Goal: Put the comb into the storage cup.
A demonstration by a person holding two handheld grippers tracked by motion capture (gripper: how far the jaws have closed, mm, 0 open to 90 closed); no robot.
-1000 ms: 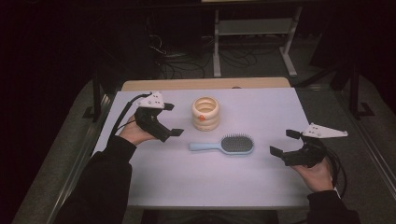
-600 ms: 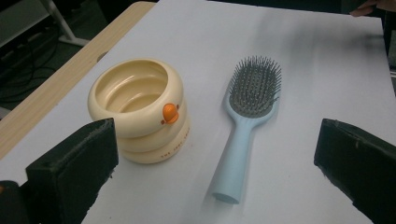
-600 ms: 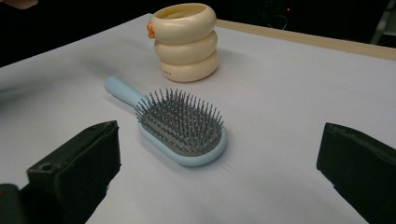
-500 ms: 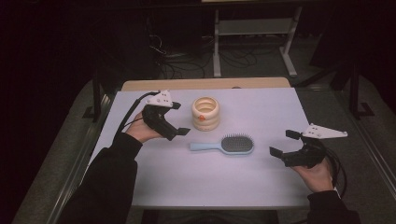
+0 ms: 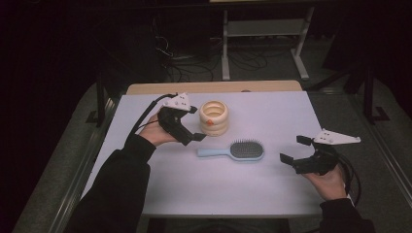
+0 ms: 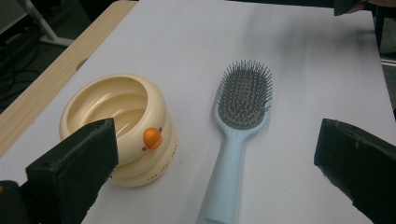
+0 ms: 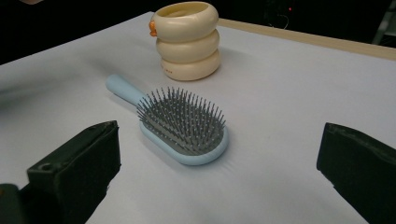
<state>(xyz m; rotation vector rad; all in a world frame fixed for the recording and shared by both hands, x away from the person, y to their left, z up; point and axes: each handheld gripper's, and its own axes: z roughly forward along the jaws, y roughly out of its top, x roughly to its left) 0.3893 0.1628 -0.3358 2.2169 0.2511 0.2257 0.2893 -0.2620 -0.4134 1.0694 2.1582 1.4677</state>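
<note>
Both claws, left (image 5: 194, 124) and right (image 5: 293, 149), gape apart near the hollow cream cup (image 5: 214, 117) and hairbrush (image 5: 235, 151).

Lying bristles-up on the counter (image 7: 289, 93), blue hairbrush (image 7: 184, 128); standing beyond it, cream ringed cup (image 7: 187, 39); flanking near, the tool's black jaws spread wide.

White-topped table (image 5: 272, 189), cream ringed cup (image 5: 214, 118) upright, light-blue hairbrush (image 5: 235, 151) lying bristles-up just beside
</note>
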